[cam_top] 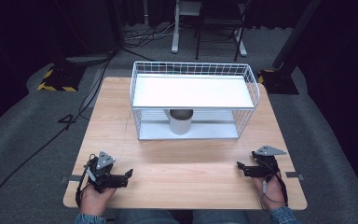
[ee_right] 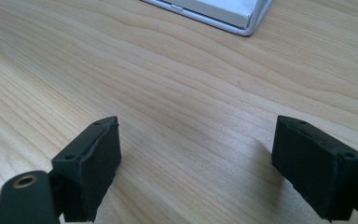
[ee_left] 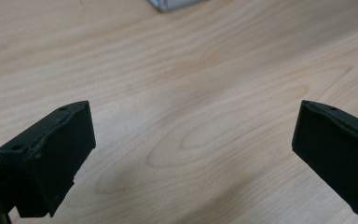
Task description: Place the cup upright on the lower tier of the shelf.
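At the near edge of the table (cam_top: 121, 140), the left gripper (cam_top: 123, 177) and the right gripper (cam_top: 242, 169) are rested low on the wood, each held in a hand. Both pairs of jaws are spread wide, and nothing is gripped or touched between them. Farther off, a grey cup (cam_top: 181, 121) is seen on the lower shelf of a white wire rack (cam_top: 193, 100), well apart from both grippers. The work is judged to be at its start; a forward reach under the upper shelf is called for next.
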A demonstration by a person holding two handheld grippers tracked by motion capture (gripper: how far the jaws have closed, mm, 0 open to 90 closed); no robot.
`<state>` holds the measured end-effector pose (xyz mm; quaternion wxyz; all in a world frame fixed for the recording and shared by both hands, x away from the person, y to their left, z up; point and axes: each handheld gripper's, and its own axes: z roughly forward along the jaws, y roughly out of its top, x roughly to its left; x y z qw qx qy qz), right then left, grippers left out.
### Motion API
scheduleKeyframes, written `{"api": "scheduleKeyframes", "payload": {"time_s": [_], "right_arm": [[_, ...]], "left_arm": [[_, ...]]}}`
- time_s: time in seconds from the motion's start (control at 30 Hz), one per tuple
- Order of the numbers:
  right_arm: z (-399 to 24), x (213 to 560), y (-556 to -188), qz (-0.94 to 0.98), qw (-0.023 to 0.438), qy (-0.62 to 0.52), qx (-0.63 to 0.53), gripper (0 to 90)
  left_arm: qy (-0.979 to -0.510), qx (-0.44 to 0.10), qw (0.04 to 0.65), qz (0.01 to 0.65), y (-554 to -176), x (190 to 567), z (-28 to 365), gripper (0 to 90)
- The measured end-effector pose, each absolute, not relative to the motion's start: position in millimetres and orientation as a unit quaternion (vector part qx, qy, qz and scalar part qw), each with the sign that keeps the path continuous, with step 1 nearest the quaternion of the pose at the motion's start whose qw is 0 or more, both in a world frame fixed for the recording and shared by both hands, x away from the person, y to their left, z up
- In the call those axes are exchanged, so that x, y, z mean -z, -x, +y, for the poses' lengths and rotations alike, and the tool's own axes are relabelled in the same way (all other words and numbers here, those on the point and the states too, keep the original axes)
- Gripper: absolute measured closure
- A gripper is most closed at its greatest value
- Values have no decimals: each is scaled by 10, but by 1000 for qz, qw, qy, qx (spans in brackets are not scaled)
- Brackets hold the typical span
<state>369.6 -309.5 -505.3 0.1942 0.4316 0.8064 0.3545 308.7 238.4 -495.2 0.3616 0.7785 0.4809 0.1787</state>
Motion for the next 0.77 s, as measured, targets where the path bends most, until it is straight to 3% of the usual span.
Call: {"api": "scheduleKeyframes", "payload": {"time_s": [0.37, 0.77], "right_arm": [[-3094, 5052, -3694, 806, 195, -431, -354, 160], [-3094, 5052, -3695, 807, 195, -431, -354, 160]], "left_arm": [[-797, -171, 317, 484, -3133, 5070, 2361, 0], [-798, -172, 316, 483, -3132, 5075, 2352, 0]]}}
